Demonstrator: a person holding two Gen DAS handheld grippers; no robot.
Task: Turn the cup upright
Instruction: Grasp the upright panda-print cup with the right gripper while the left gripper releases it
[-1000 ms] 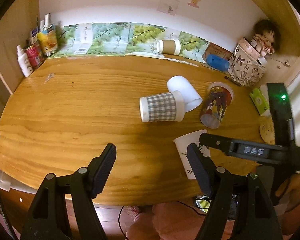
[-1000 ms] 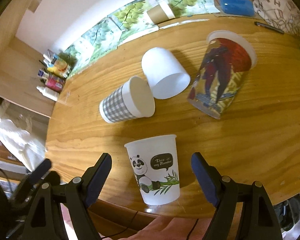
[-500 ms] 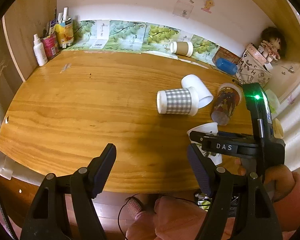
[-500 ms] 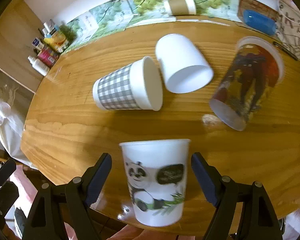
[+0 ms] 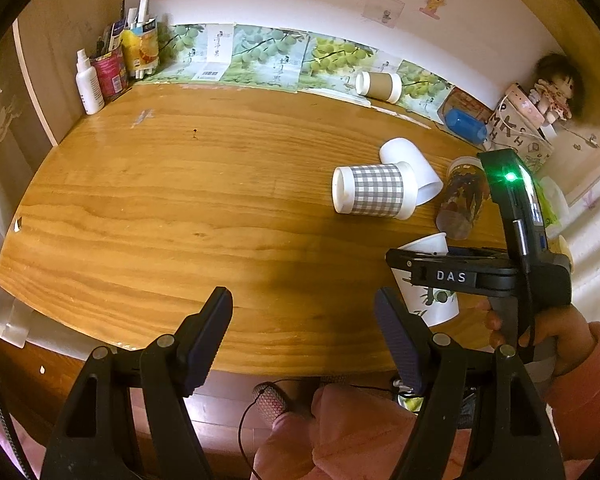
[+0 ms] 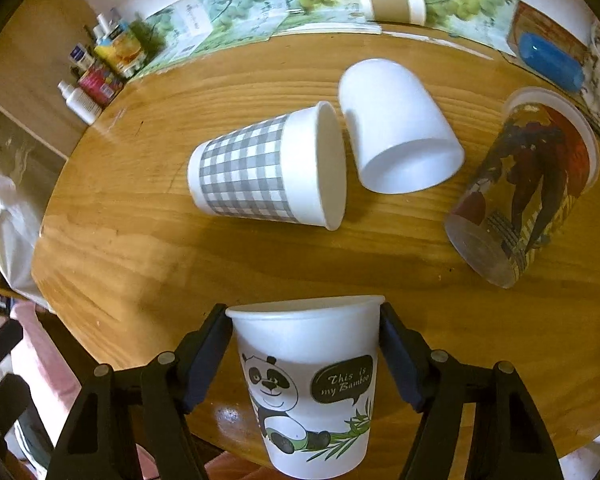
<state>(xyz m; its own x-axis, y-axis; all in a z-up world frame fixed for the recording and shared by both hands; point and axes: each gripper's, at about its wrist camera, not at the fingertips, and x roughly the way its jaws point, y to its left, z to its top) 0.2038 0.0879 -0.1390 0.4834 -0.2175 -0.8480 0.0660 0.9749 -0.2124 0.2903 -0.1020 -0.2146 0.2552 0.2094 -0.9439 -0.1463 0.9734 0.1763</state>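
The white panda cup (image 6: 308,380) lies on its side near the table's front edge, mouth toward the other cups. My right gripper (image 6: 304,316) comes down over it, and its jaws are closing, with both pads touching the cup's sides just under the rim. In the left wrist view the panda cup (image 5: 436,304) shows partly behind the right gripper (image 5: 420,264), which a hand holds. My left gripper (image 5: 302,312) hangs open over the table's front edge, left of the cup, with nothing between its fingers.
A grey checked cup (image 6: 252,172), a plain white cup (image 6: 396,128) and a printed clear tumbler (image 6: 524,192) lie on their sides mid-table (image 6: 140,240). A brown cup (image 6: 392,0) lies at the back. Bottles (image 5: 100,76) stand back left, a doll and a box back right.
The right gripper has rolled, come down over the panda cup and closed its jaws from wide apart onto the cup's sides. The left gripper has drawn back a little, still open.
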